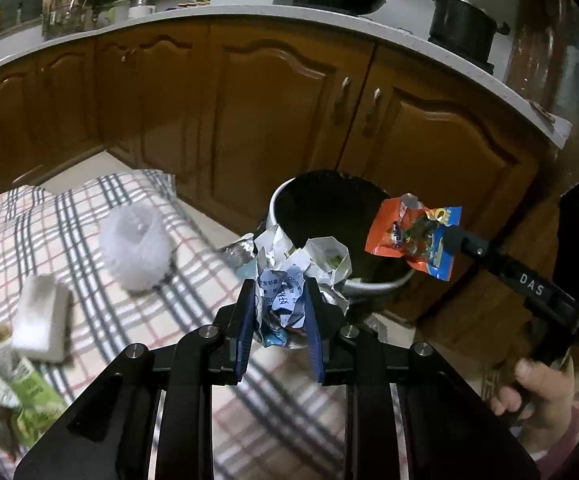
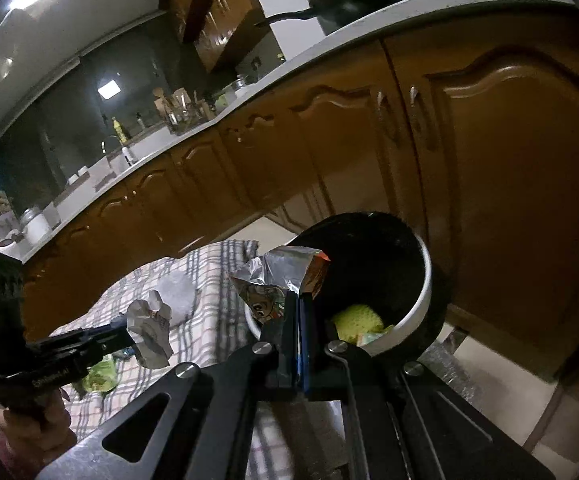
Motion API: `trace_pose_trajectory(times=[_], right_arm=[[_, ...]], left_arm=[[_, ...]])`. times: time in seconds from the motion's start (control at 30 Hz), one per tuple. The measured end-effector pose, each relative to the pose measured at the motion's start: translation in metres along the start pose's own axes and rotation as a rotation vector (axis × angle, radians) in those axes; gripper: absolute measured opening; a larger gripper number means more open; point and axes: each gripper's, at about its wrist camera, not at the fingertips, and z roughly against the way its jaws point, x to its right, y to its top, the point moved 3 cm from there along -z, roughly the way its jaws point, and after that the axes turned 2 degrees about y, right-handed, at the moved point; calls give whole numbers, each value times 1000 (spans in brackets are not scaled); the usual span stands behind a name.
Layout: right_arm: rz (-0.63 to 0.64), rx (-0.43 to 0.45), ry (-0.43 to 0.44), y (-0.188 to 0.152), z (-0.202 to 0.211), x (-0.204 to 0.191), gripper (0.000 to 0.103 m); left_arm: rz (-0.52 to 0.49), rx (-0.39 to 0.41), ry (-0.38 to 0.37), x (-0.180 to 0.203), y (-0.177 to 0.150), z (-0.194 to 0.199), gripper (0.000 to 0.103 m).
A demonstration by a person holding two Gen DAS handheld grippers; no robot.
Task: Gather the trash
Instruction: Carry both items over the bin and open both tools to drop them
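Note:
My left gripper (image 1: 280, 300) is shut on a crumpled white and blue paper wrapper (image 1: 283, 294), held above the checked cloth near the bin's left rim. It also shows in the right wrist view (image 2: 149, 326). My right gripper (image 2: 302, 312) is shut on an orange and blue snack wrapper (image 1: 413, 234), its silver inside visible (image 2: 277, 280), held over the open mouth of the white-rimmed black bin (image 1: 373, 282). The bin (image 2: 417, 312) holds a yellow-green piece of trash (image 2: 359, 322).
On the checked cloth (image 1: 89, 216) lie a white foam net (image 1: 135, 246), a white block (image 1: 43, 328) and green and red wrappers (image 1: 29, 392) at the left edge. Brown cabinet doors (image 1: 273, 112) stand behind the bin; pans sit on the counter above.

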Motion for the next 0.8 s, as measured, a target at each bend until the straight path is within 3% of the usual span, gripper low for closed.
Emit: trace_pose_trajectory(times=[0.33,0.63,0.73,0.8], right_arm=[[26,-20,-77,24,-27,19,1],[4,-65,-100,28,-48,38,1],[2,-77,-105,29,-53,43,1],[-9,-89,-102,29,-57,47,7]], left_arm=[[-34,-53,-28,28,44,-56,22],[-52,-124,-24,43,60,-102,23],[-57,-139,-22,46,59,-112,27],[-55,-149,-27,47,58,-116,38]])
